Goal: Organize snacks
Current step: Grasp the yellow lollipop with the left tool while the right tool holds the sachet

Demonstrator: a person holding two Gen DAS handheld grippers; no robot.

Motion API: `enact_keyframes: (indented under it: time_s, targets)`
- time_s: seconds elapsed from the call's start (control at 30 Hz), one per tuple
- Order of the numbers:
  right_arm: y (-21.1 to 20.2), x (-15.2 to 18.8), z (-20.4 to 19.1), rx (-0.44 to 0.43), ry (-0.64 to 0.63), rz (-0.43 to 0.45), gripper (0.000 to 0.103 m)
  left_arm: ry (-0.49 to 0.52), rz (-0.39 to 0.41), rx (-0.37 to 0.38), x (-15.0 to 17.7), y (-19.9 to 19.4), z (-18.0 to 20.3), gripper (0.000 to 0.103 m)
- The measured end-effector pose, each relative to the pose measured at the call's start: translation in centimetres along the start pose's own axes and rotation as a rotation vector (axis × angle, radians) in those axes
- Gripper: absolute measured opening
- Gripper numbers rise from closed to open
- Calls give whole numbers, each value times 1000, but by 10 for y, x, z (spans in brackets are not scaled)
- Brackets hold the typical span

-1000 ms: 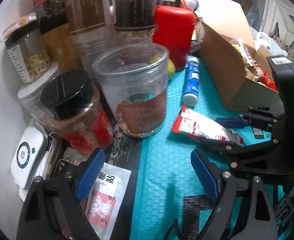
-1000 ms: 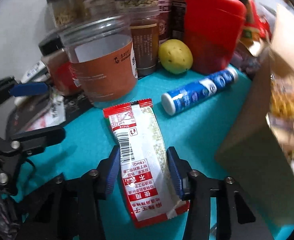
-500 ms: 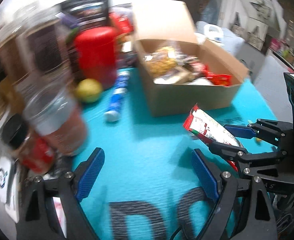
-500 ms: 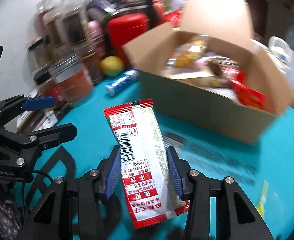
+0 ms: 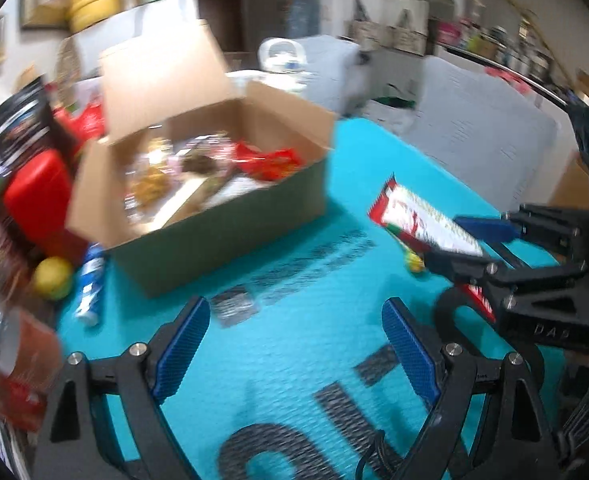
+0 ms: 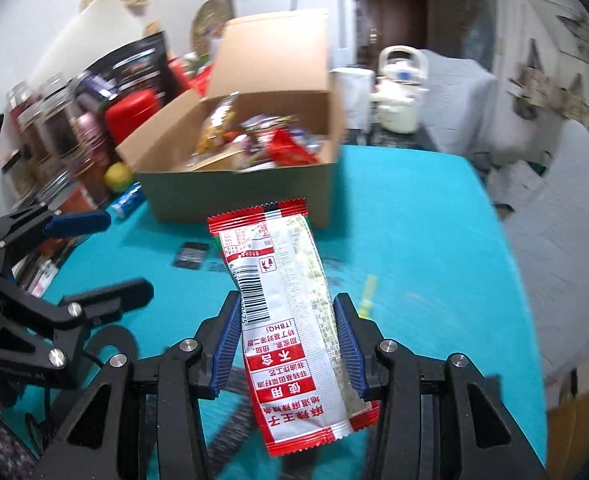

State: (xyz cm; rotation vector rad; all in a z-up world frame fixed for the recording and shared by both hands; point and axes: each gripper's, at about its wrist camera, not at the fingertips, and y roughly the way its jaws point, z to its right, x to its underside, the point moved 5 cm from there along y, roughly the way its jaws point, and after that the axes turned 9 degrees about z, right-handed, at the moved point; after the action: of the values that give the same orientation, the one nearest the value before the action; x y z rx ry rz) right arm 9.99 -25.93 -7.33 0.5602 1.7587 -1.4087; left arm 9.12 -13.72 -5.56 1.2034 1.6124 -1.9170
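My right gripper (image 6: pixel 288 340) is shut on a red and white snack packet (image 6: pixel 284 312), held above the teal mat; from the left wrist the same packet (image 5: pixel 422 220) shows in the right gripper (image 5: pixel 460 242) at the right. An open cardboard box (image 6: pixel 238 188) with several snack packs inside stands beyond it, and its front wall (image 5: pixel 222 236) faces my left hand. My left gripper (image 5: pixel 294 352) is open over bare mat with nothing between its fingers; it also appears at the left edge (image 6: pixel 98 252) of the right wrist view.
Jars, a red canister (image 5: pixel 38 196), a yellow fruit (image 5: pixel 52 278) and a blue tube (image 5: pixel 90 284) crowd the mat's left side. A small yellow-green scrap (image 6: pixel 368 294) lies on the teal mat (image 6: pixel 414 240). Behind the table stand a white kettle (image 6: pixel 398 88) and covered furniture.
Both grippers swung right, away from the jars, toward the cardboard box. The snack packet, lying on the mat a second ago, now hangs lifted in the right gripper. The left gripper stays open.
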Motion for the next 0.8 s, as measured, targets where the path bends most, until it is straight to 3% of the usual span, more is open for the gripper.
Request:
enact_keyframes:
  time_s: [0.2, 0.43, 0.77, 0.8]
  targets:
    - [-14, 15, 37, 92, 87, 8, 45, 69, 0, 78, 0, 22, 35, 89]
    - [-25, 31, 71, 173, 183, 15, 45, 54, -11, 159, -7, 60, 60, 89]
    - [-31, 46, 97, 223, 251, 12, 45, 151, -45, 197, -2, 103, 99, 88]
    - [-32, 47, 98, 224, 255, 12, 45, 162, -56, 191, -1, 107, 101, 81]
